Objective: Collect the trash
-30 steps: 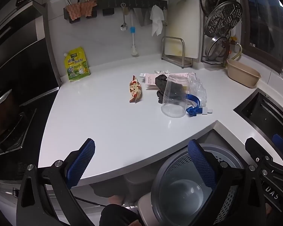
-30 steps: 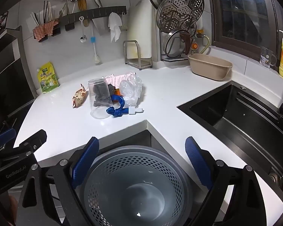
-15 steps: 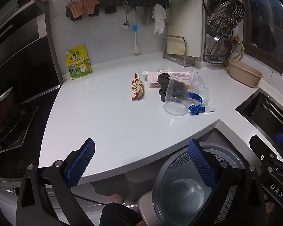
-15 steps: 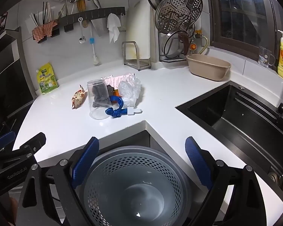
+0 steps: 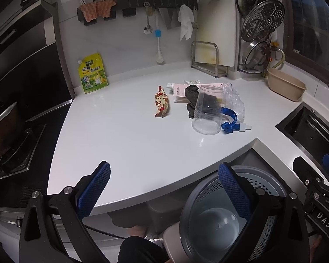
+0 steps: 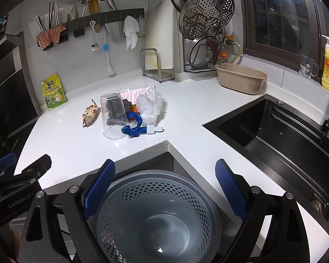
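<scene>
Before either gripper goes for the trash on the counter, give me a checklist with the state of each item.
1. Left gripper open and holding nothing: ok.
2. Right gripper open and holding nothing: ok.
3. Bin in place below the counter edge, nothing seen inside: ok.
4. Upside-down clear cup free to grab: not ok, it leans on the black glove and the blue strap lies against it.
5. Snack wrapper lying apart from the pile: ok.
6. Plastic bag free of the pile: cannot tell, cup and strap hide its base.
</scene>
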`<state>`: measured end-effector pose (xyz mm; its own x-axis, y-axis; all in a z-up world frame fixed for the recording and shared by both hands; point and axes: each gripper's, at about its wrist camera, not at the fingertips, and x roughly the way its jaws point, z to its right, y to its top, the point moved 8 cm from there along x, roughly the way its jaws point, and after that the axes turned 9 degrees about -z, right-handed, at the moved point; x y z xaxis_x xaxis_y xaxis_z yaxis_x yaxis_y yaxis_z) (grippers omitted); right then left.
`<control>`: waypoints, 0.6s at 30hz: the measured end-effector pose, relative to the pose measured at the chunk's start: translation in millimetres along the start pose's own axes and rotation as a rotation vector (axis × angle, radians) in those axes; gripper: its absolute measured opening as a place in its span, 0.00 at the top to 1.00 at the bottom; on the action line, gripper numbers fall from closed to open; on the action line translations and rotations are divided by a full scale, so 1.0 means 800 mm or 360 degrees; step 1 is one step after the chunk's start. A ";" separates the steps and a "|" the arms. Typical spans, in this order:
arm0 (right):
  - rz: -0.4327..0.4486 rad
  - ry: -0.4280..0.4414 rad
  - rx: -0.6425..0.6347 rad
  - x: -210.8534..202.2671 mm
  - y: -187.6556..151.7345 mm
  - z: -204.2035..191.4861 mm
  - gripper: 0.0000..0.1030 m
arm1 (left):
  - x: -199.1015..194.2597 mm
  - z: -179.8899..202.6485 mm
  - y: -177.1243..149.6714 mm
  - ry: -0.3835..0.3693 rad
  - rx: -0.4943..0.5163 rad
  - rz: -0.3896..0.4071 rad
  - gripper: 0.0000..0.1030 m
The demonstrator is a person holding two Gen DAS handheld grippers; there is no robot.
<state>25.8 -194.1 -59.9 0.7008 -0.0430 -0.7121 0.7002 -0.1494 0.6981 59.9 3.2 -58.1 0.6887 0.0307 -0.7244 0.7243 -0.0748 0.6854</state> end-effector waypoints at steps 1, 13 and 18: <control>0.0001 -0.0001 -0.0002 0.000 0.000 -0.001 0.14 | 0.000 0.000 0.000 0.0001 0.0001 0.0001 0.06; -0.0004 -0.0004 0.0000 0.002 0.000 -0.001 0.14 | -0.003 0.000 0.003 0.0006 0.0015 0.0008 0.06; -0.0001 -0.0010 -0.0001 0.002 -0.001 -0.002 0.14 | -0.003 -0.001 0.002 0.0005 0.0019 0.0008 0.06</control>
<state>26.8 -192.4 -61.5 0.6996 -0.0493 -0.7128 0.7006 -0.1487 0.6979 59.4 3.8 -54.9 0.6922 0.0333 -0.7209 0.7206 -0.0869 0.6879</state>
